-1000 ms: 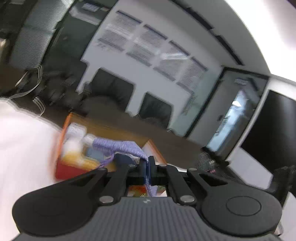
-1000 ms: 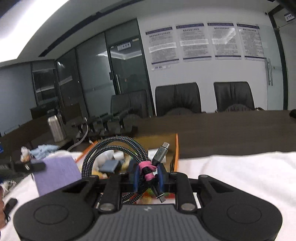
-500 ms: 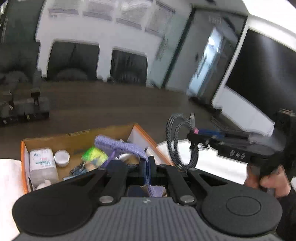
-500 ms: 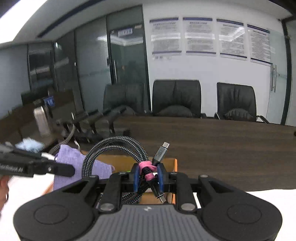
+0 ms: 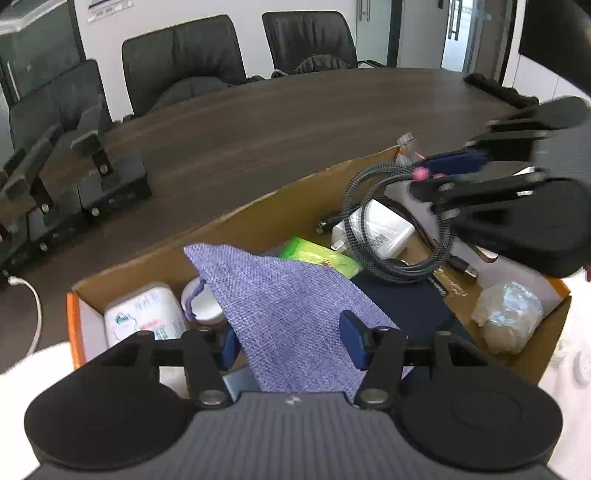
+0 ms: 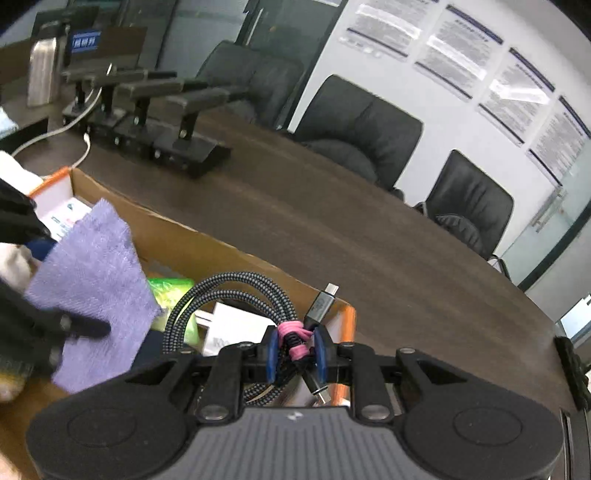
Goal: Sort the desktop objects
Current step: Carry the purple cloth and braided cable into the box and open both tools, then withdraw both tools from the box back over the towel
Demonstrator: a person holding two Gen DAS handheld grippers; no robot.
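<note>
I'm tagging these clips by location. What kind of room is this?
Most likely an office meeting room: a long dark wooden conference table, black leather chairs along it, and printed notices on the white wall. A glass door leads out.

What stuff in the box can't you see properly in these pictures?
- Dark flat thing, left view: the purple cloth covers part, so I cannot tell what it is.
- White tub, left view: label too small to read.
- White charger, left view: the cable crosses its print.
- Box floor, right view: hidden by the right gripper.
</note>
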